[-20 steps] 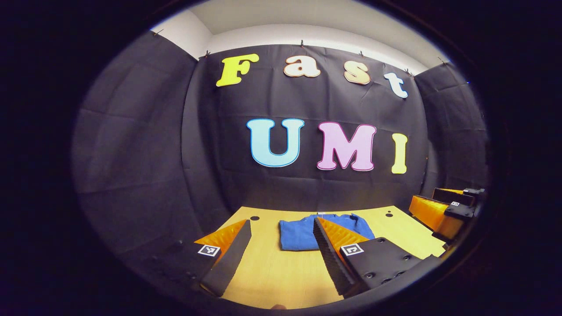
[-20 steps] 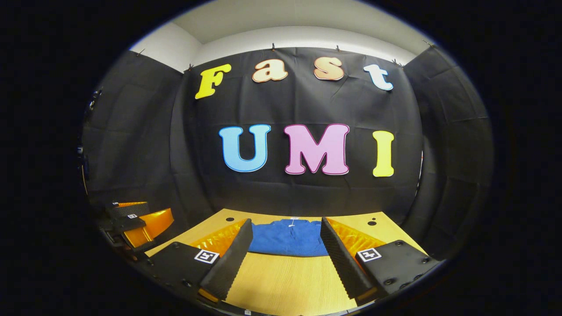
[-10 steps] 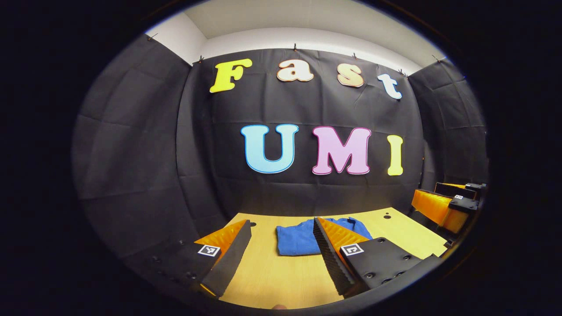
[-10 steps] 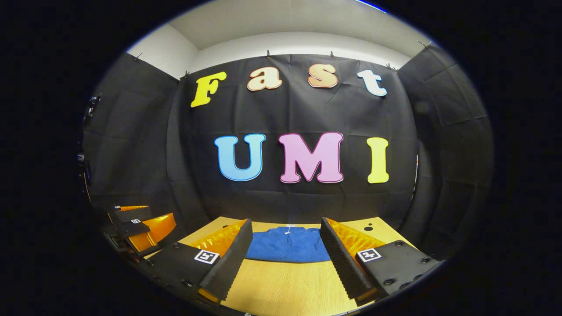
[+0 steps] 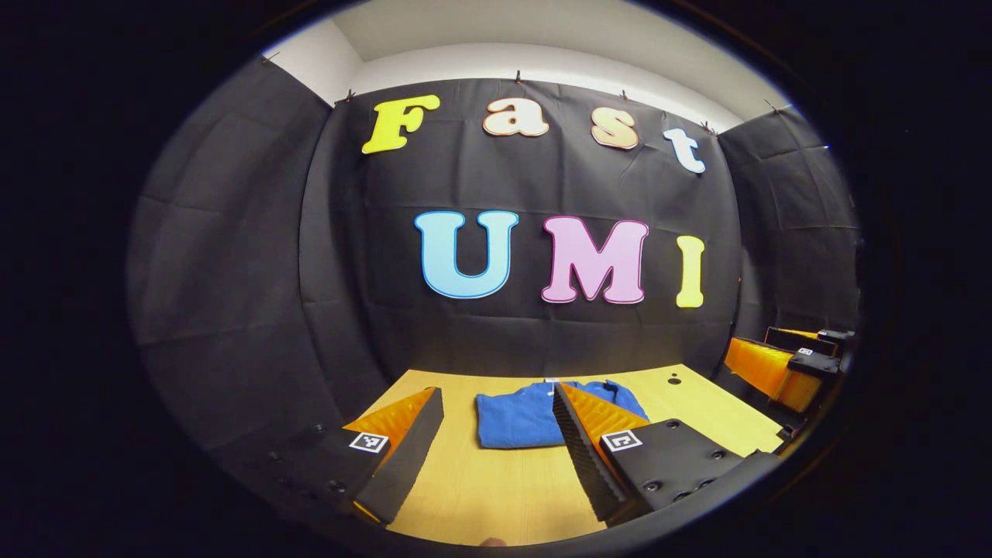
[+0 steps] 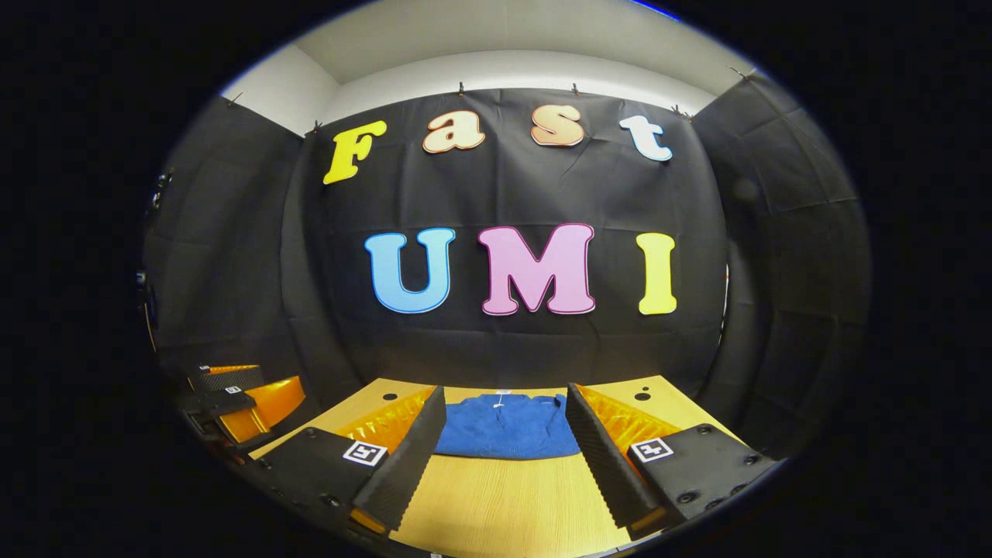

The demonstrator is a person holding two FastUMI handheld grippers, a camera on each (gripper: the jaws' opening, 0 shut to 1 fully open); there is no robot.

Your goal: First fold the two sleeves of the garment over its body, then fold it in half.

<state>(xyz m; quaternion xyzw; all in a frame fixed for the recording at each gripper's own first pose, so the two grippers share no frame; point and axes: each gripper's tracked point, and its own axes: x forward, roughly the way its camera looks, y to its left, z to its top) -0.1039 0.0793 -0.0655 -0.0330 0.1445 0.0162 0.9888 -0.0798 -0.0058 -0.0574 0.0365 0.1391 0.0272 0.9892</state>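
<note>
Partly our left gripper (image 5: 496,449) finger hides the folded sweater (image 6: 508,426), collar toward the wall; both grippers, right gripper (image 6: 504,457) included, gape empty.

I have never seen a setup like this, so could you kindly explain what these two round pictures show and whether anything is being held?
Each picture comes from a small fisheye camera riding on a hand-held two-finger claw, looking forward along its fingers. In the left gripper view, the left claw shows at the bottom, fingers spread apart with nothing between them; the other claw appears at the far right edge. In the right gripper view, the right claw is likewise open and empty. Ahead of both lies a blue garment, folded into a compact shape, flat on a wooden table. Neither claw touches it. Behind the table hangs the booth's black cloth wall.
</note>
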